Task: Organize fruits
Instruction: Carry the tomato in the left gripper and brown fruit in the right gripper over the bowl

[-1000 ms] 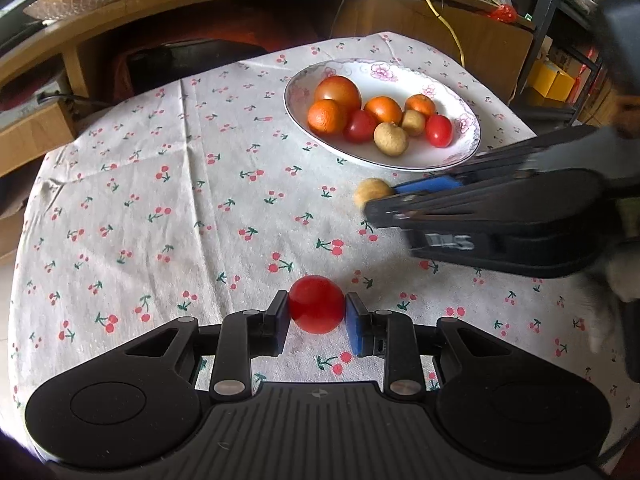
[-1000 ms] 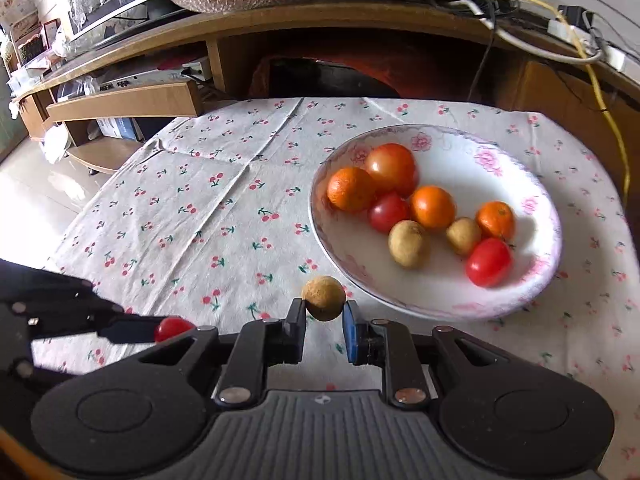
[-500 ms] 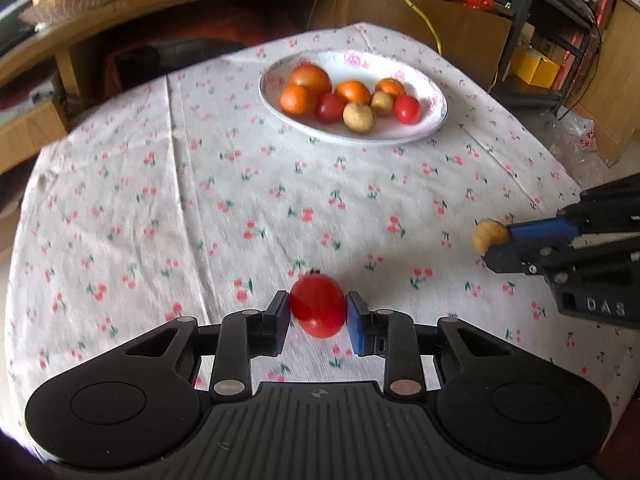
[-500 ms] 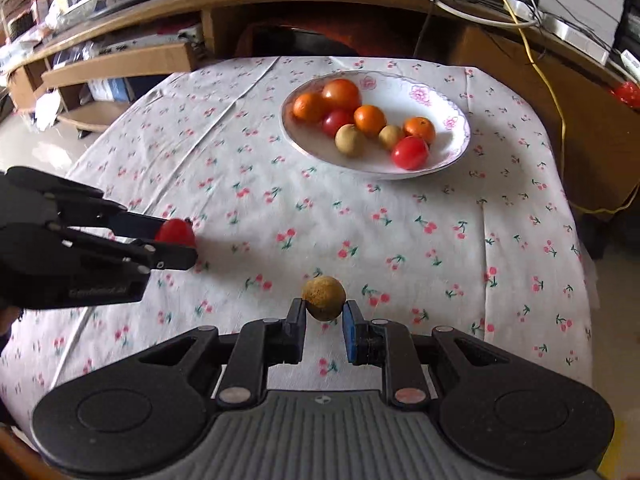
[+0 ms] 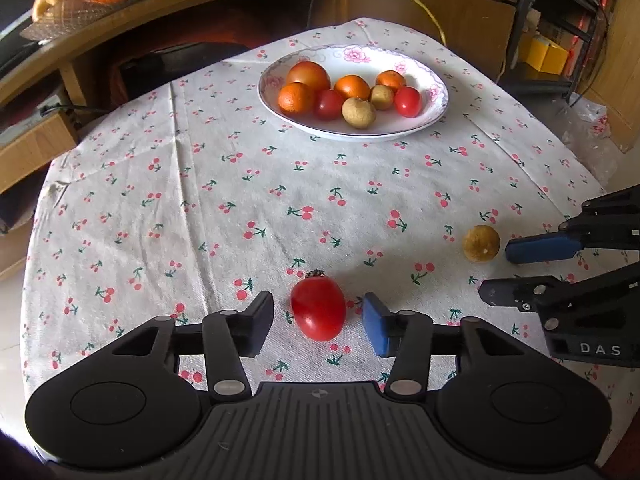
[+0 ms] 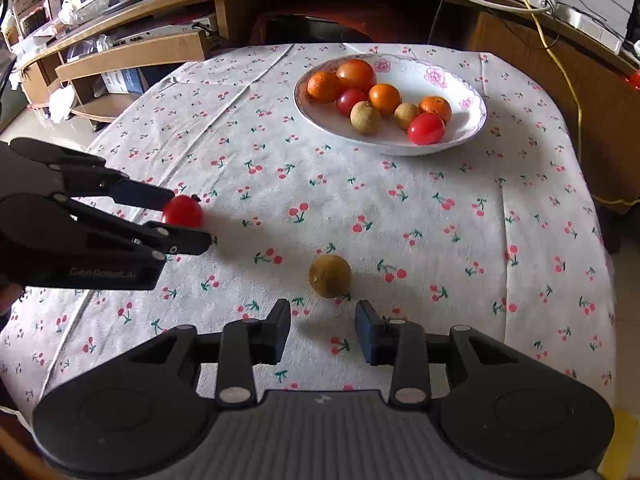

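Both grippers are seen w/ fingers spread, nothing gripped. The cherry tomato [image 5: 318, 307] lies on the cloth-covered counter [image 5: 240, 184] at lower centre of the left wrist view, between the fingers of the left gripper [image 5: 318, 320] but touching neither. The longan [image 6: 330, 276] sits just ahead of the right gripper [image 6: 323, 330] in the lower middle of the right wrist view, free on the cloth. The plate [image 5: 438, 92], upper centre, holds oranges, tomatoes & longans.

Risks, as judged: both fruits are round, so a roll toward the near counter edge can be set off by any nudge from a finger tip, esp. as the cloth is wrinkled. The tomato is soft; a skewed or hard re-grip could split it. The two grippers are near each other, so a clash is possible.
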The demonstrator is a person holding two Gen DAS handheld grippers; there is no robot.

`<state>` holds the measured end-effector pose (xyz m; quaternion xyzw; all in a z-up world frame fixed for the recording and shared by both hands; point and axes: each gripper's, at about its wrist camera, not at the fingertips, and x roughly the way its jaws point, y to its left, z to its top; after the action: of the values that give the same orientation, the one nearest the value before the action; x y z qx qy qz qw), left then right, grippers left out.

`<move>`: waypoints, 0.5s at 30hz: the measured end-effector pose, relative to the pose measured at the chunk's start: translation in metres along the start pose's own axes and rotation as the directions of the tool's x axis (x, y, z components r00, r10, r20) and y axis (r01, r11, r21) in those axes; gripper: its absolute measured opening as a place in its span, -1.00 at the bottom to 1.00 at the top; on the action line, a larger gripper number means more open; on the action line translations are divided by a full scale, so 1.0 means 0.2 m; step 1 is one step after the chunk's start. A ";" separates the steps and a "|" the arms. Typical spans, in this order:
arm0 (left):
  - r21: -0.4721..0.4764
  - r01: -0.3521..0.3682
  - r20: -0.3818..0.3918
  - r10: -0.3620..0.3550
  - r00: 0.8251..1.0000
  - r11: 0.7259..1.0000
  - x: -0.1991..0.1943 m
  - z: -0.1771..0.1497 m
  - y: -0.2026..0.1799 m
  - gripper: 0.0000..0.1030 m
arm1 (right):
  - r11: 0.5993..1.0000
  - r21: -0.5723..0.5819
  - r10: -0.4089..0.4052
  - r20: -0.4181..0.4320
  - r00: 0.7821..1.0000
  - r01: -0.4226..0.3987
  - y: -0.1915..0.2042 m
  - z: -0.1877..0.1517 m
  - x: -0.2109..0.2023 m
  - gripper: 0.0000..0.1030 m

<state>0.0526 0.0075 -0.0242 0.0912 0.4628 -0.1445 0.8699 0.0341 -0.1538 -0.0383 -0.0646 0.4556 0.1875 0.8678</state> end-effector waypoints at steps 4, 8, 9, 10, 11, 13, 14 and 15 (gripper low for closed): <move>-0.026 0.006 -0.009 -0.007 1.000 1.000 0.00 0.00 0.00 0.22 | 1.000 0.026 0.007 0.025 1.000 -0.007 -0.04 0.03 -0.01 -0.31; -0.027 0.017 -0.018 -0.017 1.000 0.999 0.02 0.01 -0.01 0.22 | 0.999 0.041 0.008 0.035 0.999 -0.010 -0.05 0.06 0.01 -0.30; -0.029 0.023 -0.019 -0.023 1.000 0.999 0.02 0.01 -0.01 0.22 | 0.999 0.041 0.011 0.033 0.999 -0.012 -0.05 0.06 0.02 -0.30; -0.032 0.027 -0.019 -0.028 0.999 0.999 0.03 0.01 -0.01 0.22 | 0.999 0.041 0.009 0.034 0.999 -0.010 -0.05 0.06 0.02 -0.30; -0.034 0.030 -0.019 -0.031 0.999 0.999 0.03 0.01 -0.01 0.23 | 0.999 0.041 0.007 0.031 0.999 -0.009 -0.05 0.07 0.03 -0.30; -0.041 0.033 -0.018 -0.033 0.999 0.999 0.03 0.01 0.00 0.23 | 0.999 0.049 0.007 0.019 1.000 -0.008 -0.06 0.06 0.04 -0.30; -0.044 0.034 -0.018 -0.035 0.999 0.998 0.03 0.01 0.00 0.23 | 0.999 0.053 0.007 0.016 1.000 -0.008 -0.06 0.06 0.04 -0.30; -0.048 0.036 -0.018 -0.037 0.999 0.998 0.03 0.01 0.00 0.23 | 0.998 0.054 0.009 0.015 1.000 -0.010 -0.07 0.05 0.05 -0.30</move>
<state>0.0576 0.0068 -0.0285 0.0634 0.4757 -0.1483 0.8647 0.0518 -0.1612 -0.0406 -0.0376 0.4545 0.1797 0.8716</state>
